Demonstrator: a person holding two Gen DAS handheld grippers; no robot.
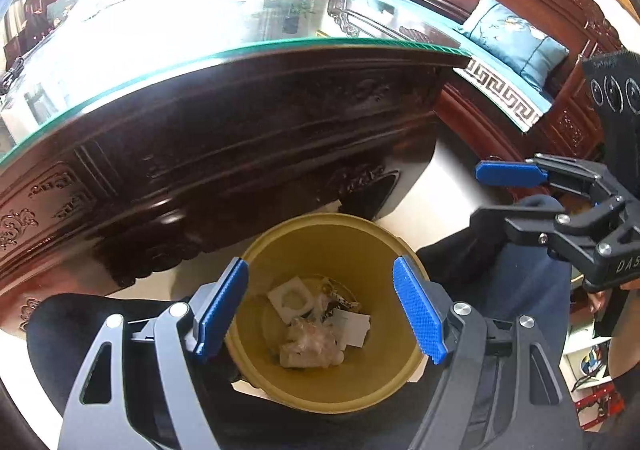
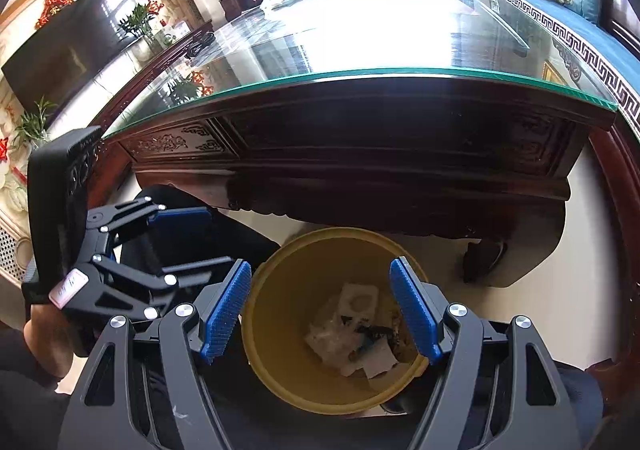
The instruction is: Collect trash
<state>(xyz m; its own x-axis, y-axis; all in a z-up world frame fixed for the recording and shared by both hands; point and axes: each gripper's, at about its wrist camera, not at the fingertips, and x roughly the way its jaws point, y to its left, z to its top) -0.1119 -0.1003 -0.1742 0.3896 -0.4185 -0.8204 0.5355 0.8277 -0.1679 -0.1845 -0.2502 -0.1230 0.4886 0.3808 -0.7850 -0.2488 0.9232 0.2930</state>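
Left gripper (image 1: 320,308) and right gripper (image 2: 320,310): both spread wide, empty, above yellow bin (image 1: 280,382) at lower centre. Trash (image 1: 316,330) inside bin. Glass-topped table (image 1: 240,138) across upper frame.

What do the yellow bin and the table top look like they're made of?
The bin looks like matte yellow plastic: smooth, thin-walled, evenly coloured, no shine. The table top looks like clear glass with a greenish cut edge and mirror-like reflections, laid over a dark glossy carved base, probably lacquered wood.
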